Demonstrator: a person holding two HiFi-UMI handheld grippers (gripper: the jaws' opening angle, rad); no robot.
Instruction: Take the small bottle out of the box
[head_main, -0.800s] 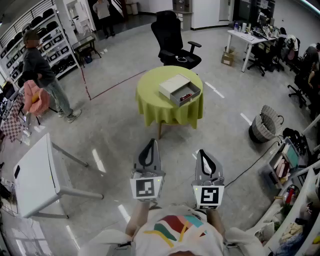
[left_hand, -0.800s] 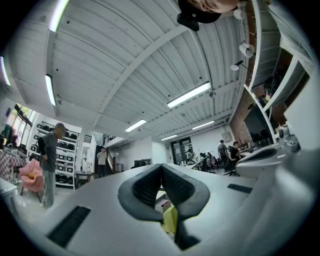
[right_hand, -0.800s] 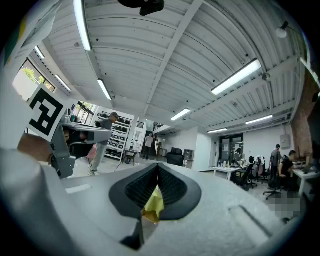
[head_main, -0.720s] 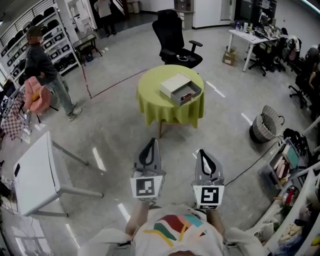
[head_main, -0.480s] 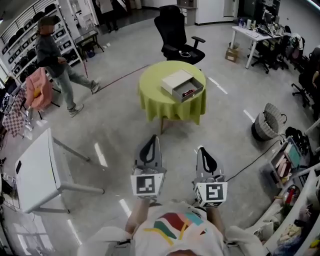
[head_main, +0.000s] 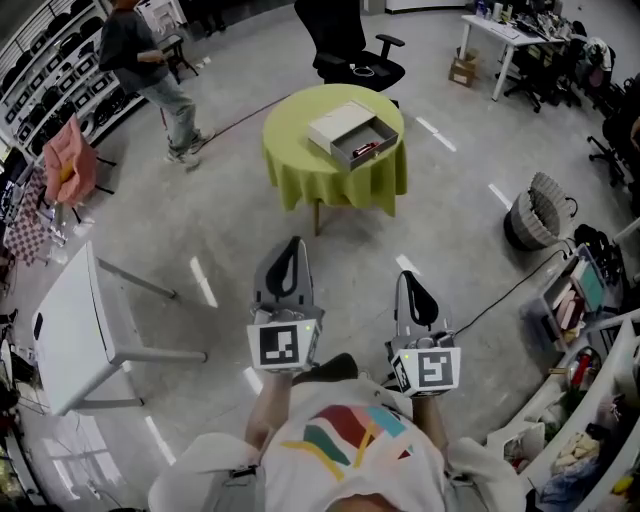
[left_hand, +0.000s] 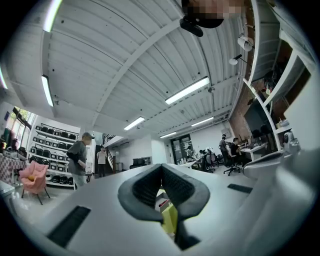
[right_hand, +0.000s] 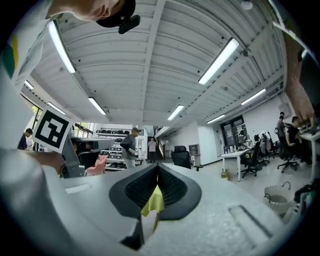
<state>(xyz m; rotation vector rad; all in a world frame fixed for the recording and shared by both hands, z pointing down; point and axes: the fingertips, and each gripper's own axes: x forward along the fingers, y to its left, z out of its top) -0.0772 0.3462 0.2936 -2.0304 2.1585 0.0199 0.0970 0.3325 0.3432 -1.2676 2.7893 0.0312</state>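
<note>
Your left gripper (head_main: 292, 246): jaws pressed together, empty.
Your right gripper (head_main: 411, 279): jaws together, empty.
Round table (head_main: 290, 165): well ahead, green-clothed.
Small bottle (head_main: 365, 149): lying in the box's (head_main: 333, 122) open drawer, lengthwise along its front; heading unclear.

You can read no words, brands or numbers here. The only printed signs are a black-and-white square code marker (head_main: 281, 345) on your left gripper (head_main: 293, 245) and a second square marker (head_main: 430, 370) on your right gripper (head_main: 408, 277).

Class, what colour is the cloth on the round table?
The cloth is yellow-green; it shows best in the head view.
</note>
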